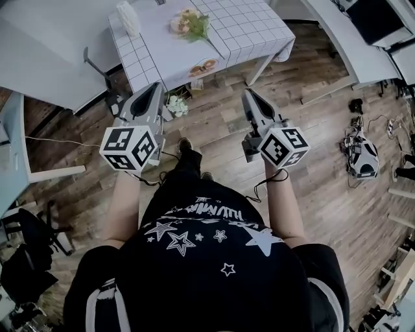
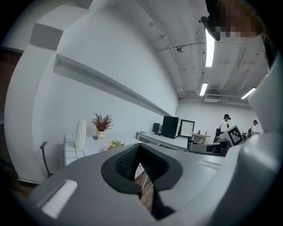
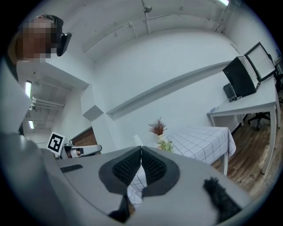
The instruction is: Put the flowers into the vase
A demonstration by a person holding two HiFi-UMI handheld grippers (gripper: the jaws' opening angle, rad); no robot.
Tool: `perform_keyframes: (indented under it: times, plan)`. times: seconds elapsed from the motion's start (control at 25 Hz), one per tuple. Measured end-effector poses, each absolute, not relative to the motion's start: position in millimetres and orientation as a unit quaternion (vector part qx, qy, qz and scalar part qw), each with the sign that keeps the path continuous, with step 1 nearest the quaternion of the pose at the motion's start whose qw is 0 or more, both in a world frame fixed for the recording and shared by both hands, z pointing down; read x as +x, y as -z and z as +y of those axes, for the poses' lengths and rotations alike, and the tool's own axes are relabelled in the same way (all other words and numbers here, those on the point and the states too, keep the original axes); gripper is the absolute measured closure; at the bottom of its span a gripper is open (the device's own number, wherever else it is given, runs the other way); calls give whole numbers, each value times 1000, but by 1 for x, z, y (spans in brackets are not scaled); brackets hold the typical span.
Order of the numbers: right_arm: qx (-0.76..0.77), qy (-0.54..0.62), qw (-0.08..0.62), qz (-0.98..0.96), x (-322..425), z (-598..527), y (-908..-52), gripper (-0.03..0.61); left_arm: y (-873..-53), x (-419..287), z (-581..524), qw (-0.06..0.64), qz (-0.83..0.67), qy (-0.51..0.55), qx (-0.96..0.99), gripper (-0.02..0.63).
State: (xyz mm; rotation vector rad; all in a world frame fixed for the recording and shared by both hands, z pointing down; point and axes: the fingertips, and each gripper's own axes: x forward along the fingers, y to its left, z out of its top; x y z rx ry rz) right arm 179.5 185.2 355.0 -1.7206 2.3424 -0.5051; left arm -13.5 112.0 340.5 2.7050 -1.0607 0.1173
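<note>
**Wood floor (image 1: 324, 194), both grippers closed on nothing**

Head view: flowers (image 1: 194, 24) lie mid-way along the checked table (image 1: 253, 29), white vase (image 1: 128, 18) at its far left corner. Left gripper (image 1: 155, 88) and right gripper (image 1: 249, 94) hang over the floor, short of the near edge.
Left gripper view: jaws pressed together, nothing between.
Right gripper view: same.

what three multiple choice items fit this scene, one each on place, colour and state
1. Where is the white vase? A on the floor B on the table C in a gripper
2. What colour is the tablecloth? A red B green C white with dark grid
3. How are the left gripper and right gripper? A both shut, empty B both open C one open, one shut
Key: B, it stands at a table corner; C, dark lines cross white cloth; A, each pair of jaws meets on nothing.
</note>
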Motion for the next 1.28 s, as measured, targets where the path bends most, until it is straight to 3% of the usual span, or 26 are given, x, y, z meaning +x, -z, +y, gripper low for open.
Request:
perform_keyframes:
  times: [0.8, 1.28]
  plan:
    - [-591, 153, 34, 791, 170, -6, -338, 566, -350, -46, -59, 129, -383, -18, 915, 605]
    - [-608, 176, -1, 774, 201, -58, -356, 565, -367, -59, -106, 136, -388, -16, 911, 604]
